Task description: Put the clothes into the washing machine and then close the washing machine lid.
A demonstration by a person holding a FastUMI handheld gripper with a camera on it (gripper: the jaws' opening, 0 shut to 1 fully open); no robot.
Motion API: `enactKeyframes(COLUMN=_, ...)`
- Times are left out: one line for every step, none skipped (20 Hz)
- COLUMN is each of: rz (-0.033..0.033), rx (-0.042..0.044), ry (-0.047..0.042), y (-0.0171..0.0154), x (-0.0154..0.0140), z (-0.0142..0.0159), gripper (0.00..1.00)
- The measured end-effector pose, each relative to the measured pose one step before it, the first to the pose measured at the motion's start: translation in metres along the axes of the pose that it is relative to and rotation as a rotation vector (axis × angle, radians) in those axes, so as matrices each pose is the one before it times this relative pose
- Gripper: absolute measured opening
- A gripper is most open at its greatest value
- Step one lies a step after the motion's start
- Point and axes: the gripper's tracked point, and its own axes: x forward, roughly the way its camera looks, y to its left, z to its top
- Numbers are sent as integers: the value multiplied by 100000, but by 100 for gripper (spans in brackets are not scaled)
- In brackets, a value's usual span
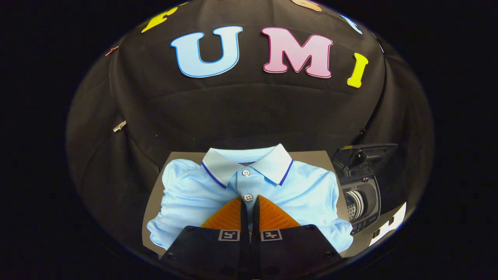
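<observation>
Black cloth backs a desk [155, 202] carrying a folded shirt [194, 194], collar at 12 o'clock. Jaws sit clenched together over the placket, whether pinching fabric I cannot tell. Washing machine [360, 194] stands at 3 o'clock, lid [363, 155] raised. Judgement: pinch several layers so the shirt lifts whole, then swing toward 3.

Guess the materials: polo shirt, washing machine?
Polo shirt: soft knit fabric, matte, judging by folds and creases; buttons look plastic. Washing machine: probably dark plastic shell, slightly glossy, lid open, with a shiny perforated drum, likely metal. Gripper fingers nearly closed on the placket.
</observation>
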Motion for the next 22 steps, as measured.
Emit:
enactKeyframes(rz=1017, rx=-313, ry=-1537, y=-60, x=-539, z=444, gripper=5)
enactKeyframes(rz=350, rx=39, ry=-980, y=-202, x=-474, z=538, gripper=5)
enactKeyframes(rz=794, rx=54, ry=-1164, y=-157, x=-487, z=546, gripper=5)
enactKeyframes(rz=405, rx=49, ry=-980, y=-309, x=-491, z=598, gripper=5)
enactKeyframes(rz=675, rx=110, ry=-938, y=-371, x=-535, z=421, gripper=5)
enactKeyframes(rz=800, rx=396, ry=-1286, y=-337, x=-491, z=772, gripper=5)
enactKeyframes(rz=533, rx=617, ry=-1090, y=-450, x=-612, z=678, gripper=5)
enactKeyframes(rz=349, rx=221, ry=-1067, y=-659, x=-615, z=702, gripper=5)
enactKeyframes(rz=-39, rx=-755, ry=-1100, y=-705, x=-384, z=578, gripper=5)
enactKeyframes(rz=-703, rx=-846, ry=-971, y=-1063, x=-540, z=716, gripper=5)
enactKeyframes(rz=-60, rx=-255, ry=-1102, y=-789, x=-380, z=538, gripper=5)
enactKeyframes(rz=-620, rx=746, ry=-538, y=-953, x=-297, z=436, gripper=5)
enactKeyframes(rz=-196, rx=236, ry=-1358, y=-889, x=-388, z=648, gripper=5)
enactKeyframes(rz=-505, rx=396, ry=-589, y=-1006, x=-265, z=455, gripper=5)
enactKeyframes(rz=-355, rx=-330, ry=-746, y=-1188, x=-355, z=318, gripper=5)
enactKeyframes(rz=-300, rx=310, ry=-747, y=-1089, x=-180, z=495, gripper=5)
enactKeyframes(rz=151, rx=484, ry=-755, y=-887, x=-213, z=354, gripper=5)
enactKeyframes(rz=-515, rx=417, ry=-556, y=-1025, x=-41, z=244, gripper=5)
enactKeyframes(rz=-424, rx=-13, ry=-405, y=-1129, x=-225, z=278, gripper=5)
enactKeyframes(rz=-769, rx=138, ry=-290, y=-1034, x=-221, z=79, gripper=5)
enactKeyframes(rz=-623, rx=198, ry=-99, y=-1043, x=-49, z=189, gripper=5)
enactKeyframes(rz=-365, rx=128, ry=-242, y=-1053, x=5, z=142, gripper=5)
